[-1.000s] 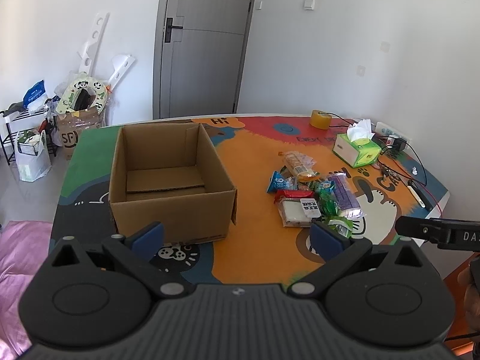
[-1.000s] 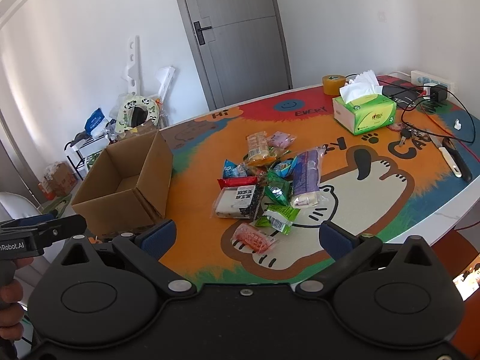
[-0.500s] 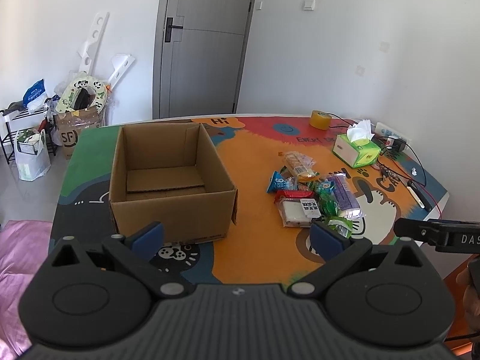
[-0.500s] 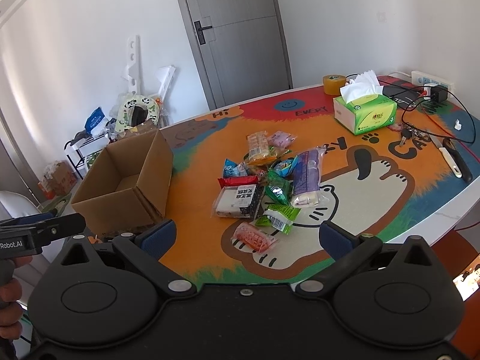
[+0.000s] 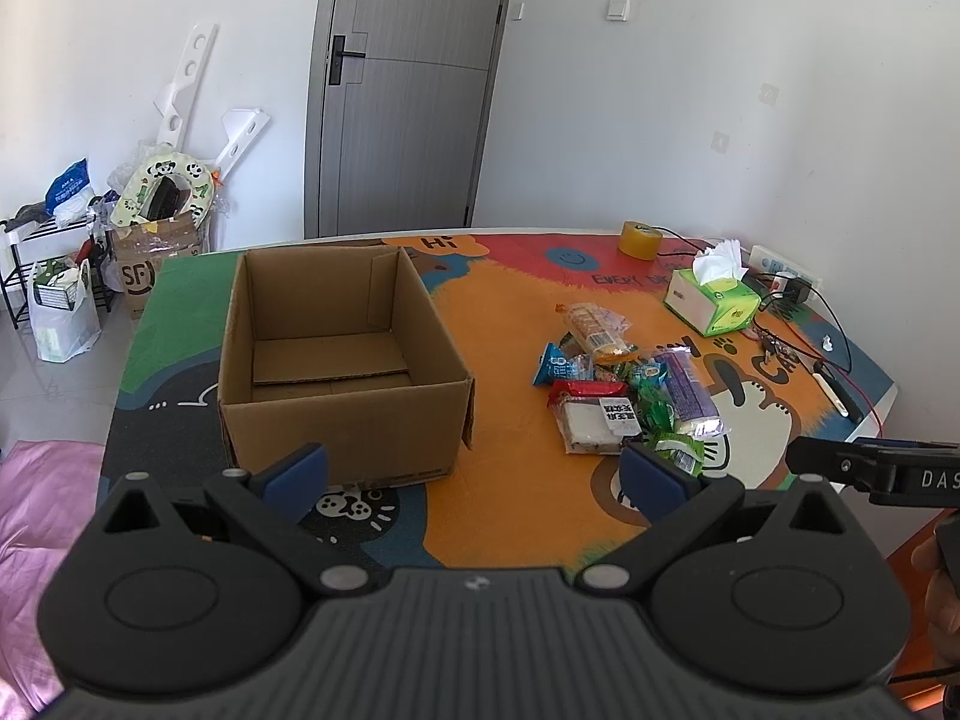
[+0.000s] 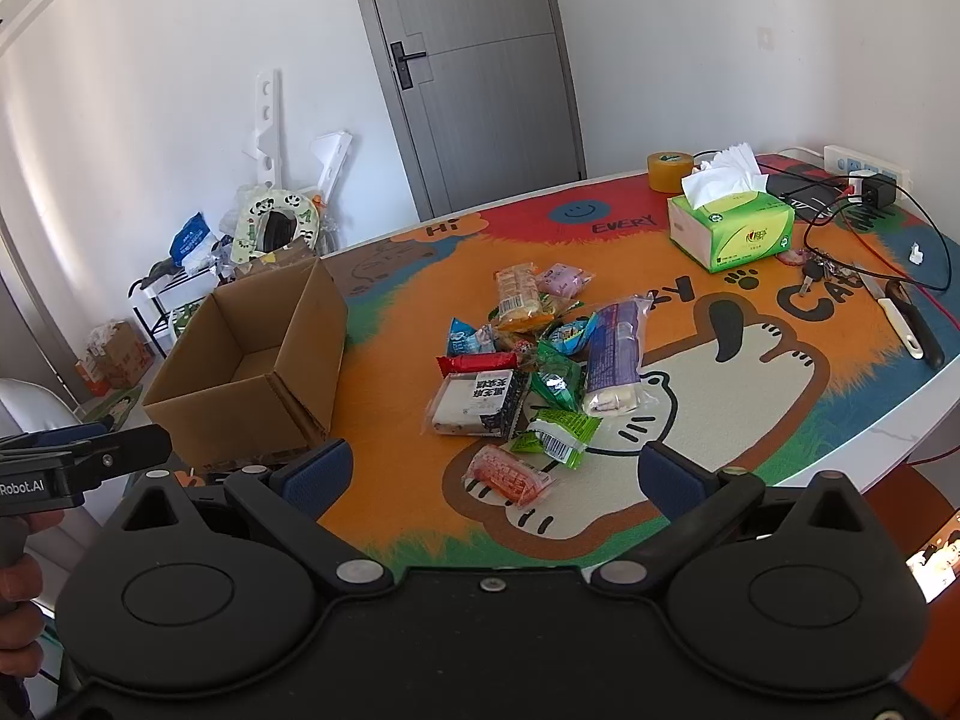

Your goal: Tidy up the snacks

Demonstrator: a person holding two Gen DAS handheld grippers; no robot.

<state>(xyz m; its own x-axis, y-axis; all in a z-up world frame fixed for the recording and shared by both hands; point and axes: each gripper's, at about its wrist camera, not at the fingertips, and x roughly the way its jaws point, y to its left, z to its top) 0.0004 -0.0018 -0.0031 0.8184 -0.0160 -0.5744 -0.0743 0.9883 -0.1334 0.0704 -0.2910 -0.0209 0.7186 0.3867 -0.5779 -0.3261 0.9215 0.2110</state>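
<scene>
An open empty cardboard box (image 5: 336,360) stands on the colourful table mat; it also shows in the right wrist view (image 6: 252,366). A pile of several snack packets (image 5: 624,384) lies to its right, also in the right wrist view (image 6: 534,360); a red packet (image 6: 507,474) lies nearest. My left gripper (image 5: 474,474) is open and empty, held above the table's near edge in front of the box. My right gripper (image 6: 489,471) is open and empty, held above the near edge in front of the snacks.
A green tissue box (image 6: 729,228), a tape roll (image 6: 669,171), a power strip with cables (image 6: 864,171), keys (image 6: 819,270) and a knife (image 6: 909,318) sit at the table's right. Bags and boxes (image 5: 150,222) stand on the floor by the door.
</scene>
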